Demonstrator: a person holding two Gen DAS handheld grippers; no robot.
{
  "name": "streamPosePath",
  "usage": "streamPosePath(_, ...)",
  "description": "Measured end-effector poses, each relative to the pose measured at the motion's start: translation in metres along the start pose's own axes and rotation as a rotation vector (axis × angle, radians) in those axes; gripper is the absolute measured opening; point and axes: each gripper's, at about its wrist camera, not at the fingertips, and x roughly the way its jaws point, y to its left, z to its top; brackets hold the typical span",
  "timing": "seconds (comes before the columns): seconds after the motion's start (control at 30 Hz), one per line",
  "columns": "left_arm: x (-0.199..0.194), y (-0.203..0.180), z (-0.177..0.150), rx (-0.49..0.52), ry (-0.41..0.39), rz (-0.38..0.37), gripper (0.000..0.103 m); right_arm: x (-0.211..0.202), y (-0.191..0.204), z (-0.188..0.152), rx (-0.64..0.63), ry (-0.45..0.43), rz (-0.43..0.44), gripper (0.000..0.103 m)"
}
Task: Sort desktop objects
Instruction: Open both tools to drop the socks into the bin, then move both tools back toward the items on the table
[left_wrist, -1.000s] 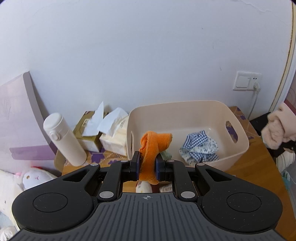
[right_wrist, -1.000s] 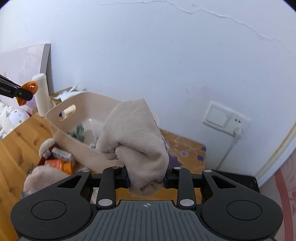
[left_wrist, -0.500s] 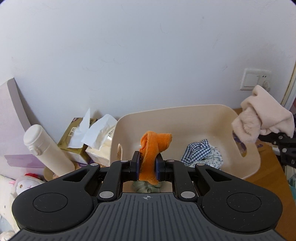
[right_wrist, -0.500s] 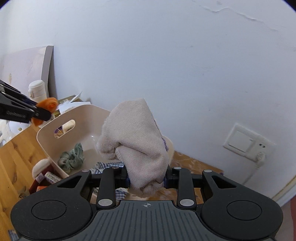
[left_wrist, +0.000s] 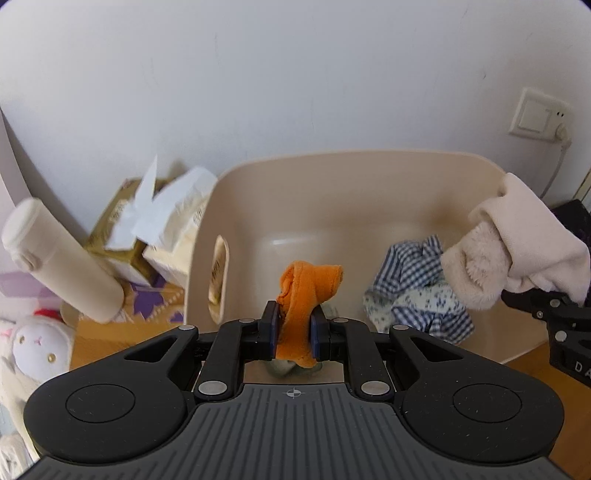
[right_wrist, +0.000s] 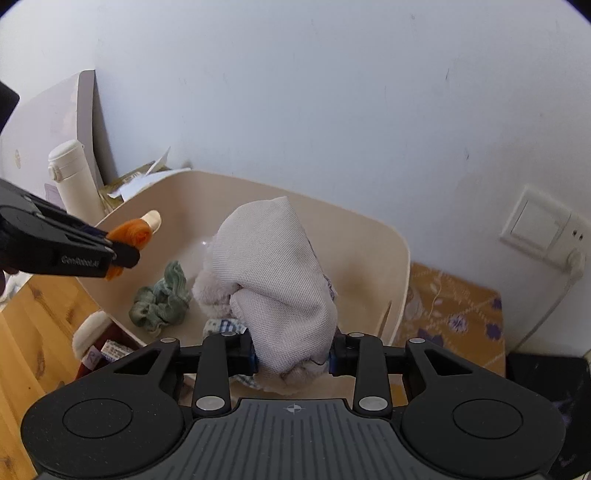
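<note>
Left gripper (left_wrist: 293, 328) clamps an orange cloth (left_wrist: 304, 295), held above the near rim of the beige bin (left_wrist: 332, 192). Inside the bin, at 3 o'clock from the orange cloth, lies a blue checked cloth (left_wrist: 417, 288); further toward 3 o'clock the right gripper (left_wrist: 532, 295) carries a cream fleecy cloth (left_wrist: 517, 243) over the bin's right side. At 9 o'clock outside the bin: tissue boxes (left_wrist: 162, 229), a tilted cream bottle (left_wrist: 62, 258), and a white plush toy (left_wrist: 33, 343) at the lower left edge.

White bottle (left_wrist: 62, 258) stood at 9 o'clock, tissue boxes (left_wrist: 155, 236) just beside it; plush rabbit (left_wrist: 33, 343) lower left; wall socket (left_wrist: 539, 116) at 2 o'clock.
</note>
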Motion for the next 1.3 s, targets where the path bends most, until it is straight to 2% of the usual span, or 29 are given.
streamPosePath(0.1,0.005,0.002,-0.002,-0.009,0.029,-0.001,0.016,0.001,-0.001,-0.003,0.01,0.017,0.005,0.035)
streamPosePath(0.17,0.003,0.003,-0.001,-0.007,0.01,-0.009,0.017,0.0,-0.002,-0.004,0.014,0.021,-0.008,0.047)
streamPosePath(0.2,0.004,0.002,-0.001,-0.004,0.013,-0.017,0.025,-0.001,-0.002,-0.004,0.022,0.021,-0.01,0.05)
streamPosePath(0.23,0.004,0.003,0.0,-0.003,0.025,-0.03,0.038,-0.002,-0.003,-0.004,0.028,0.024,-0.009,0.056)
streamPosePath(0.3,0.003,0.004,0.0,-0.009,0.037,-0.029,0.053,-0.004,-0.003,-0.003,0.03,0.03,0.003,0.062)
streamPosePath(0.33,0.0,0.004,-0.001,-0.014,0.026,-0.018,0.058,-0.006,-0.001,-0.003,0.026,0.026,0.001,0.069)
streamPosePath(0.43,-0.009,0.007,-0.002,-0.028,0.0,-0.013,0.065,-0.015,0.0,-0.004,0.028,0.009,-0.01,0.079)
streamPosePath(0.47,-0.011,0.008,-0.003,-0.033,0.0,-0.017,0.066,-0.017,0.001,-0.004,0.033,0.007,-0.014,0.08)
streamPosePath(0.53,-0.015,0.009,-0.004,-0.038,-0.002,-0.018,0.067,-0.023,0.002,-0.006,0.035,0.002,-0.027,0.089)
streamPosePath(0.67,-0.029,0.013,-0.011,-0.059,-0.008,-0.024,0.071,-0.039,0.003,-0.011,0.035,-0.014,-0.05,0.095)
streamPosePath(0.83,-0.05,0.011,-0.024,-0.055,-0.006,-0.067,0.074,-0.058,0.005,-0.022,0.027,-0.02,-0.083,0.103)
streamPosePath(1.1,-0.081,-0.012,-0.048,0.015,-0.002,-0.129,0.074,-0.082,0.006,-0.049,0.051,0.022,-0.134,0.103)
streamPosePath(1.3,-0.094,-0.031,-0.064,0.055,0.008,-0.181,0.074,-0.096,0.007,-0.071,0.044,0.051,-0.134,0.103)
